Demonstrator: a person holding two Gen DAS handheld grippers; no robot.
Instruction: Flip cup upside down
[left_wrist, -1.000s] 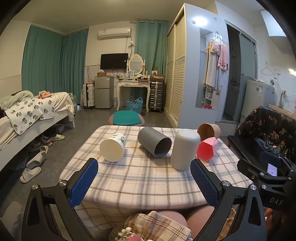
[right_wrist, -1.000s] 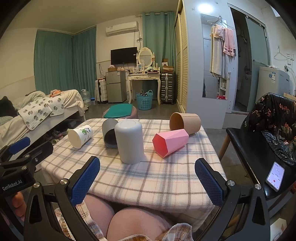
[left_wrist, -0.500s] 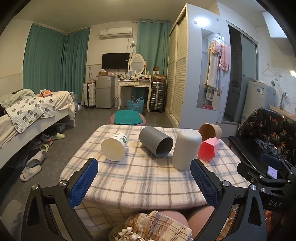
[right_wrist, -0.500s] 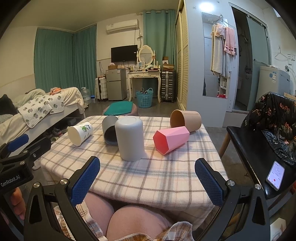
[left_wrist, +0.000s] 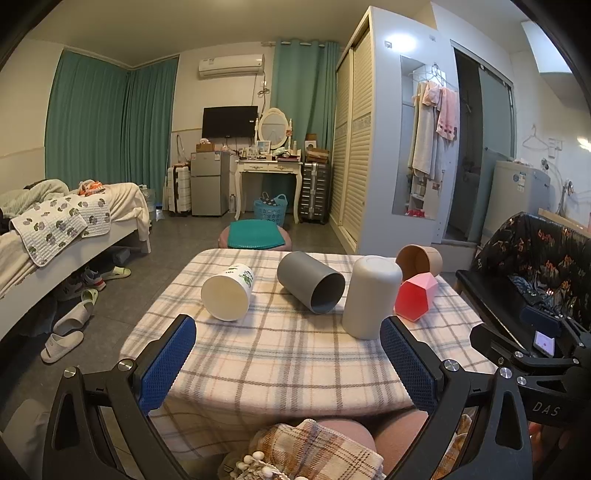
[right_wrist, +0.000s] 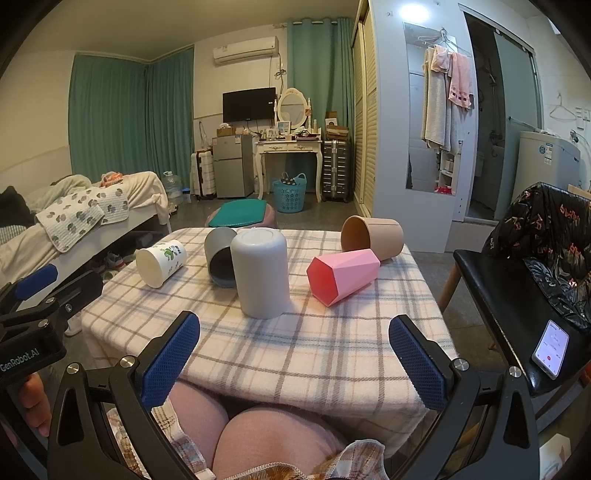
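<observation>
Several cups are on a checked tablecloth (left_wrist: 288, 354). A light grey cup (left_wrist: 371, 297) (right_wrist: 260, 271) stands upside down. On their sides lie a white printed cup (left_wrist: 228, 291) (right_wrist: 161, 261), a dark grey cup (left_wrist: 310, 282) (right_wrist: 218, 260), a pink faceted cup (left_wrist: 415, 298) (right_wrist: 343, 275) and a brown cup (left_wrist: 419, 260) (right_wrist: 371, 236). My left gripper (left_wrist: 288, 363) is open and empty at the table's near edge. My right gripper (right_wrist: 294, 356) is open and empty, also short of the cups.
A black chair (right_wrist: 517, 295) with a phone (right_wrist: 550, 349) stands right of the table. A bed (left_wrist: 55, 229) is at the left, slippers (left_wrist: 62, 341) on the floor beside it. A stool with a green cushion (left_wrist: 255, 238) stands beyond the table. The person's knees are below.
Both views have shifted slightly; the cups appear a little higher in frame. No cup has moved and both grippers stay open.
</observation>
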